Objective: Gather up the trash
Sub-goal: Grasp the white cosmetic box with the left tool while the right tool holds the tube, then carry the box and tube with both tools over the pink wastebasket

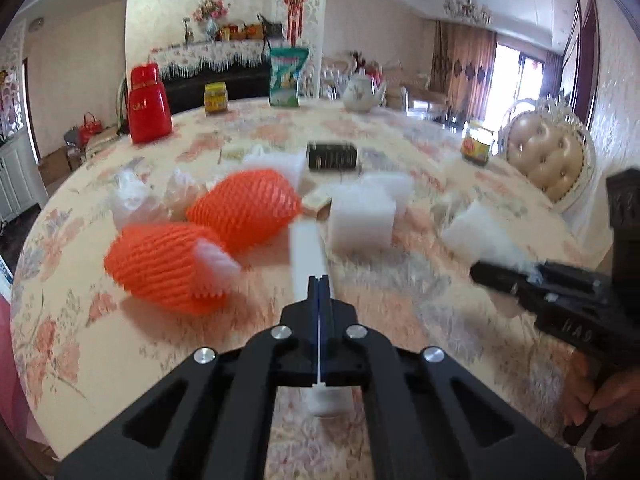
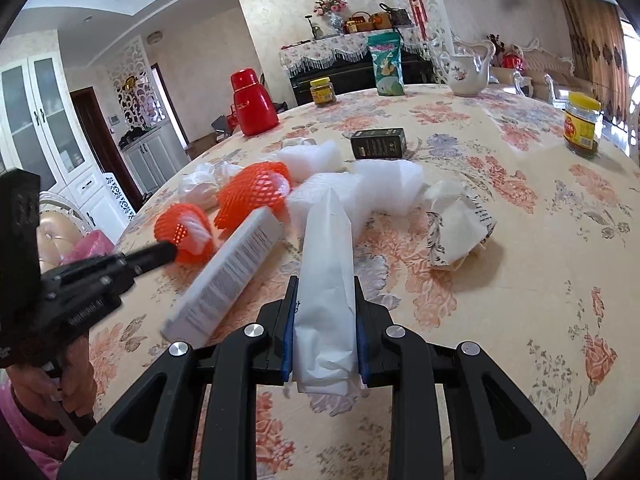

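Right wrist view: white paper bag (image 2: 326,292) clamped upright between right gripper (image 2: 325,280) fingers.

You will find almost nothing you can read outright. At the right edge of the left wrist view, the body of the right gripper (image 1: 500,278) carries raised letters that look like "HAO" (the last one is doubtful). In the right wrist view, the flat white carton (image 2: 228,276) at centre left bears lines of fine print too small to make out, and the crumpled paper (image 2: 460,228) right of centre shows dark lettering you cannot decipher. The yellow-lidded jar (image 2: 582,126) at upper right has a red and yellow label with illegible characters.
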`<state>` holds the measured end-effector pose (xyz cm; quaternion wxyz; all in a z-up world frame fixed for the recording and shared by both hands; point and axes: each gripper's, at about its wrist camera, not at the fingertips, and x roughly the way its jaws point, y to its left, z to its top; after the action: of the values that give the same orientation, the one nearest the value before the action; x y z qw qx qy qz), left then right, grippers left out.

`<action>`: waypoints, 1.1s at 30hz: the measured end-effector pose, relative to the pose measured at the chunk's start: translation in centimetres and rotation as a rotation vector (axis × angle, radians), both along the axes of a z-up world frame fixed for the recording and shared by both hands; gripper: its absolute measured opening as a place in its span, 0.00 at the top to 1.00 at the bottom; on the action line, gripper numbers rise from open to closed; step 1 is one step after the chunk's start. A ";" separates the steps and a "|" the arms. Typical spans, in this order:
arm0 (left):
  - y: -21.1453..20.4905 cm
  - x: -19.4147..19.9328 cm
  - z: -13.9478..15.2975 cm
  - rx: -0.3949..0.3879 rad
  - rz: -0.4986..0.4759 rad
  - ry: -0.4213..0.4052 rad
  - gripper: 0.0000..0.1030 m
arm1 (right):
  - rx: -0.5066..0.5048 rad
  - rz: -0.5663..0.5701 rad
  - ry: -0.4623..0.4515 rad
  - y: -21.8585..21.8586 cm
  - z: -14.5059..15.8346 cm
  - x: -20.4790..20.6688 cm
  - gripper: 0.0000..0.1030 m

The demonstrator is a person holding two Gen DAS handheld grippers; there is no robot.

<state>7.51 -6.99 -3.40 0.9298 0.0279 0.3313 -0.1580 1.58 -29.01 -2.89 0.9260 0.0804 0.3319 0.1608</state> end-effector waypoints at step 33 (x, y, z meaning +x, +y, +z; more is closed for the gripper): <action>1.4 0.6 -1.5 -0.060 0.079 0.033 0.76 | -0.040 -0.010 0.031 1.1 -0.9 0.8 0.75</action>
<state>8.10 -5.61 -4.94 0.9301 -0.0160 0.3426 -0.1314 2.36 -27.90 -3.79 0.9230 0.0660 0.3490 0.1482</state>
